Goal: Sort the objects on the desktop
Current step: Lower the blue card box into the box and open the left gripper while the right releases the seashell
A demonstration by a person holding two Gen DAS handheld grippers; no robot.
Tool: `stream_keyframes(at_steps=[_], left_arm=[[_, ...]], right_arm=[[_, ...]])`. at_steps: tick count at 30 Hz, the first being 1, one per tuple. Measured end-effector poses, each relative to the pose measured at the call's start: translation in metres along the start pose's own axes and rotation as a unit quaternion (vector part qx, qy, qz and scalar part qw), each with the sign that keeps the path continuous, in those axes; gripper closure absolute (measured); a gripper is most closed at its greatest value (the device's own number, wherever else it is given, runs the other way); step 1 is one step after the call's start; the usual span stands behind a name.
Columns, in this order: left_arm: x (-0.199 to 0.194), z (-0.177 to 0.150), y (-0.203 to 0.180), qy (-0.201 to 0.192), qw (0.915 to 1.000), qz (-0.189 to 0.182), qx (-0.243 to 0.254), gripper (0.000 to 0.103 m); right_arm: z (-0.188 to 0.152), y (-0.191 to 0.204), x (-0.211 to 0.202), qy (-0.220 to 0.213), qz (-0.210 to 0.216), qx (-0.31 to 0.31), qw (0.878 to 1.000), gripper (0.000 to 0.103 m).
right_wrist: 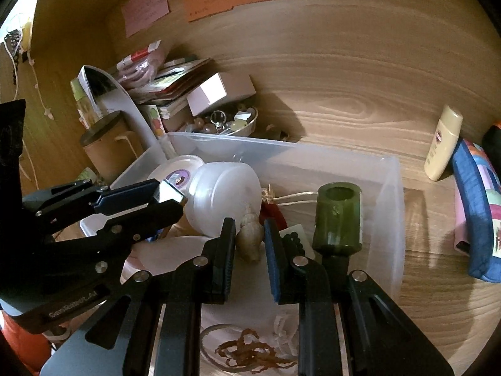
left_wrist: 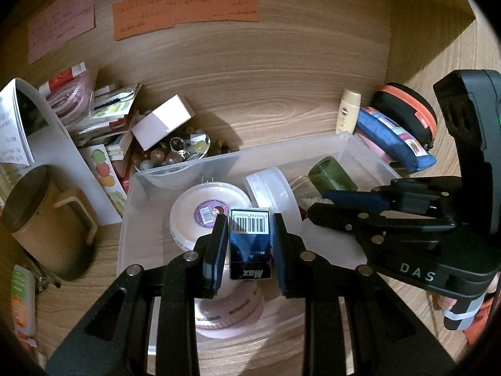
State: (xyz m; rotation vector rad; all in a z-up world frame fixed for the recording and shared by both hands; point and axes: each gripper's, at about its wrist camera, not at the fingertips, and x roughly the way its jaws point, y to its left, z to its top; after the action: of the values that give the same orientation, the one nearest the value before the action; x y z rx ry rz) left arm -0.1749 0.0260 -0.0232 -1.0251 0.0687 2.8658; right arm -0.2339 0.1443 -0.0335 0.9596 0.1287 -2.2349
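Note:
My left gripper is shut on a small dark blue "Max" box with a barcode label, held above the clear plastic bin. The bin also shows in the right wrist view. My right gripper is over the bin with its jaws partly open around a beige spiral seashell; I cannot tell if the pads touch it. The bin holds a round cream tub, a translucent white jar, a dark green cylinder and a pink roll.
A tan lidded canister, a bowl of beads, a white-pink box and stacked papers crowd the left. A cream bottle, blue pouch and black-orange case stand right. Coloured notes hang on the wooden back wall.

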Motion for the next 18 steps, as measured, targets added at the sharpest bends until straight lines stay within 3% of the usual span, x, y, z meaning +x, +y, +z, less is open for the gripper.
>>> stream_keyframes(at_steps=[5, 10, 18], left_arm=[[0.000, 0.000, 0.000, -0.001, 1.0000, 0.005, 0.001, 0.074], [-0.001, -0.001, 0.000, -0.004, 1.0000, 0.004, -0.002, 0.065], [-0.006, -0.001, 0.004, -0.010, 0.9998, 0.017, -0.008, 0.049]], right_arm=[[0.000, -0.001, -0.002, -0.005, 0.003, 0.000, 1.000, 0.086], [0.000, -0.002, -0.006, -0.013, 0.001, 0.001, 1.000, 0.070], [0.002, -0.003, -0.016, -0.035, -0.015, -0.002, 0.999, 0.056]])
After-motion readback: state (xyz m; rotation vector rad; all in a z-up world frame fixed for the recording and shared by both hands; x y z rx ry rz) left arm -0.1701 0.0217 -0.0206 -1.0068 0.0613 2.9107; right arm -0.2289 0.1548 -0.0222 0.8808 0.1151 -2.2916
